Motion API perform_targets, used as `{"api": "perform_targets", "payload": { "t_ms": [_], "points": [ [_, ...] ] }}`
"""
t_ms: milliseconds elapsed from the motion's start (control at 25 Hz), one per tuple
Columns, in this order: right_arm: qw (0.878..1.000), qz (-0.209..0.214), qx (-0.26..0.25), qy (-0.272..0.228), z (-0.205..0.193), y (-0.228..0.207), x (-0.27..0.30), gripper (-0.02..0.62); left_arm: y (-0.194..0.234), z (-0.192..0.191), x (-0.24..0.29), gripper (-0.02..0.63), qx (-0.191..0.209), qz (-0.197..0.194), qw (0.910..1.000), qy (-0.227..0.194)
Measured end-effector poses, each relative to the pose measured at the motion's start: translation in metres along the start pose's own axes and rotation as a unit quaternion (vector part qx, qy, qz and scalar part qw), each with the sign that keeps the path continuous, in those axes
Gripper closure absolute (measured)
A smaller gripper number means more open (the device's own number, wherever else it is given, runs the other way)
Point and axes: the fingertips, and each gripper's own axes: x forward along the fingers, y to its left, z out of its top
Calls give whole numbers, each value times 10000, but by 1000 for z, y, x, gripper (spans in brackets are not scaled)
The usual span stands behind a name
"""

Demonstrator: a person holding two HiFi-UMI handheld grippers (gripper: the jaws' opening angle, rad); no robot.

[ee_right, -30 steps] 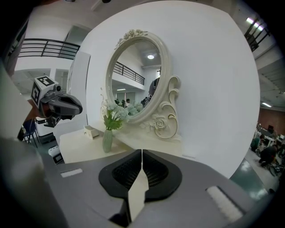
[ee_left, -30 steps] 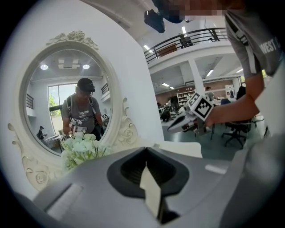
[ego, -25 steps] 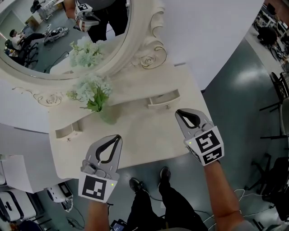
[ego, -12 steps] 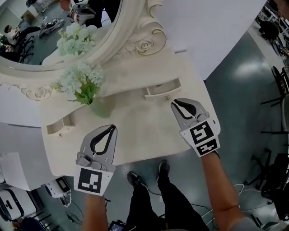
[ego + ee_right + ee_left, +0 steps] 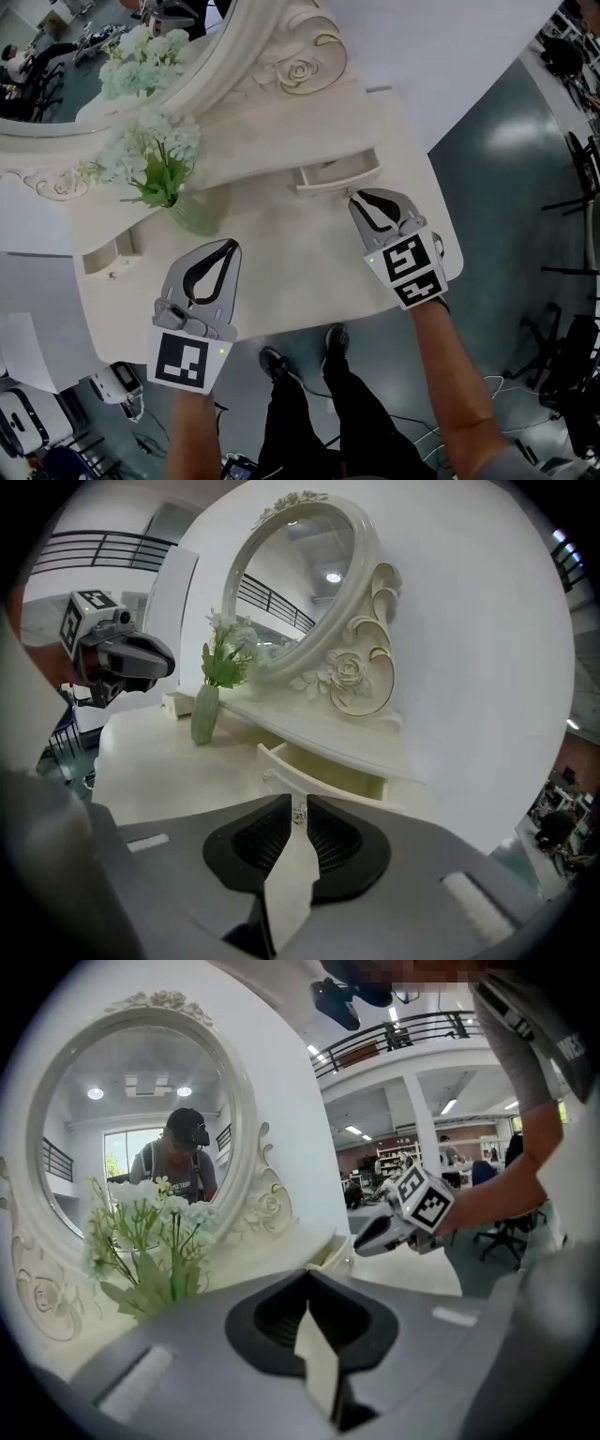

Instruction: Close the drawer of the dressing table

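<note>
Since the small cream drawer with the curved front (image 5: 336, 175) is seen standing pulled out at the far right of the cream-painted dressing table (image 5: 281, 281), the closing push is judged not yet made. The right grey two-jaw tool (image 5: 353, 195) is held just in front of that drawer front, with its jaws drawn together to a narrow slit and nothing clamped. In the right gripper view, the tiny metal knob (image 5: 298, 814) is seen through that slit, just beyond the tips; whether it is touched cannot be told. The left grey tool (image 5: 232, 245) is held over the near left part of the table, its jaws likewise clenched on nothing, well apart from the drawer.

For the push to go well, the closed tips should be set squarely against the drawer front, at or beside the knob, and the force should be directed straight towards the far side, along the line in which the drawer slides. A push off to one side is judged likely to skew the drawer and jam it. The motion should be kept slow and level until the front lies flush. The green glass vase of pale flowers (image 5: 192, 217) stands to the left, near the oval mirror in its carved cream frame (image 5: 281, 66), and is judged safely out of the path.
</note>
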Motion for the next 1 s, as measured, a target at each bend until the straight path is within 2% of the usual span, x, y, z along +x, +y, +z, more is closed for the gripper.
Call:
{"api": "perform_targets", "payload": {
  "t_ms": [480,1000],
  "points": [
    [9998,13,-14,209,-17,1,26,521,3,-14,19,603,-80,-23,9999,80],
    [9998,-71,-38,164,-16,-3,28,530,6,-18,35,603,-129,-97,9998,91]
  ]
}}
